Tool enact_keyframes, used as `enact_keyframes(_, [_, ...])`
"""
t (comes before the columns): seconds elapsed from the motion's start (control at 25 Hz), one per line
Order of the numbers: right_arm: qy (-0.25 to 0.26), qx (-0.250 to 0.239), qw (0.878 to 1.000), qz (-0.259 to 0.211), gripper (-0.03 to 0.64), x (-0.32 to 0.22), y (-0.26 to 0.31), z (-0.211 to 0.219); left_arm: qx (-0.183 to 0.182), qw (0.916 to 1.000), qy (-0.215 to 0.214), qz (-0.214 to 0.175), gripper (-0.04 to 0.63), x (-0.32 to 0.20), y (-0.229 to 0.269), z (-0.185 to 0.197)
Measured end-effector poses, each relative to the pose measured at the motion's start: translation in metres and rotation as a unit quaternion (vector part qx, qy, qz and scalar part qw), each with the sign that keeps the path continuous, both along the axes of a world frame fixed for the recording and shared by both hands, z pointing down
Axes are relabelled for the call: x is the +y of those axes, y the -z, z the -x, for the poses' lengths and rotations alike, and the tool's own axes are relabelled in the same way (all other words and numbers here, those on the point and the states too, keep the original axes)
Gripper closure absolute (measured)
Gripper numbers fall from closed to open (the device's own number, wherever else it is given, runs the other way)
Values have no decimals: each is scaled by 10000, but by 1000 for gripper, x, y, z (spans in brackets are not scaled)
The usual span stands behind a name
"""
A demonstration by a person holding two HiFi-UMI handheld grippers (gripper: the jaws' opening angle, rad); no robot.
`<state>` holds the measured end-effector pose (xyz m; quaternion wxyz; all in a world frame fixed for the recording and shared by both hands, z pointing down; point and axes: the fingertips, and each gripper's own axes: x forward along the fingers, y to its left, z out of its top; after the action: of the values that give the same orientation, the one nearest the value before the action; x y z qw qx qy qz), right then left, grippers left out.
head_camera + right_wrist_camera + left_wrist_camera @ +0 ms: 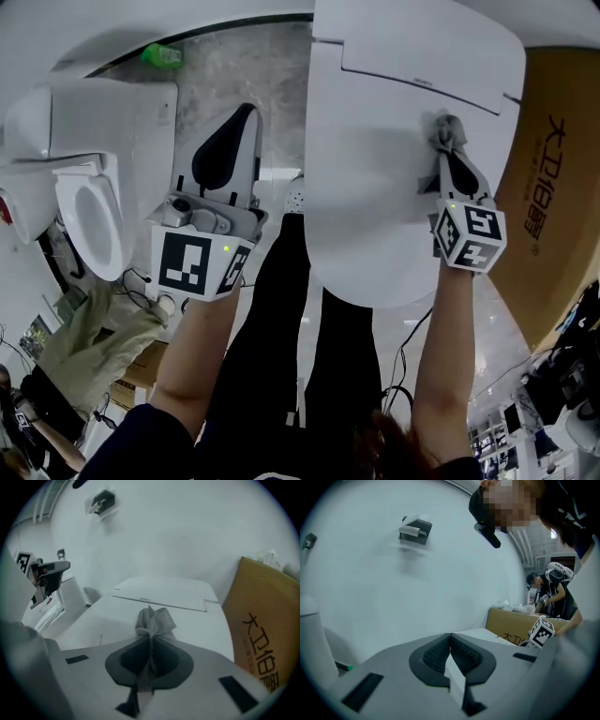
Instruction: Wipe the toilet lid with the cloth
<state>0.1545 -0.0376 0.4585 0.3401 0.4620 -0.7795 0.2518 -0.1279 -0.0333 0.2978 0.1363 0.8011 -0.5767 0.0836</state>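
1. Cloth (153, 619): grey and bunched, it is pinched between the jaws of our right gripper (150, 641). The jaws are clamped on it and a tuft sticks out past the tips.
2. In the head view the cloth (448, 128) is over the white toilet lid (375, 178), towards its hinge end and right of the middle. We cannot tell whether it presses on the surface.
3. Our right gripper (449, 155) points along the lid, with its marker cube (469, 234) nearest us.
4. Our left gripper (450, 637) has its jaws together with nothing between them.
5. In the head view the left gripper (246, 114) hangs over the grey floor (253, 66), just beside the lid's left edge and off it.
6. The lid (164, 599) is down and flat. A seam crosses it ahead of the cloth.
7. A brown cardboard box (553, 187) stands just right of the toilet. Its face is printed.
8. A second toilet (89, 216) sits well to the left with its seat open.
9. A small green object (161, 56) lies on the floor at the far end, by the white wall.
10. In the left gripper view, another person (553, 590) bends over behind the box (511, 623).
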Motion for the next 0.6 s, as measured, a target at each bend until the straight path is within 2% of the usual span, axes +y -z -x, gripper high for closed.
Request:
enact_keyframes(0.16, [-692, 295, 9972, -33, 581, -7, 1, -68, 7, 10000, -48, 12, 575, 0, -1, -8])
enact_keyframes(0.28, [-1345, 115, 9908, -43, 581, -6, 0, -105, 10, 10000, -75, 6, 575, -1, -1, -11])
enact_keyframes(0.44, [-1651, 305, 9858, -56, 583, 4, 0, -128, 15, 10000, -89, 3, 575, -1, -1, -14])
enact_keyframes(0.6, [-1921, 165, 9812, -104, 583, 9, 0, -127, 31, 9999, -97, 6, 575, -1, -1, -16])
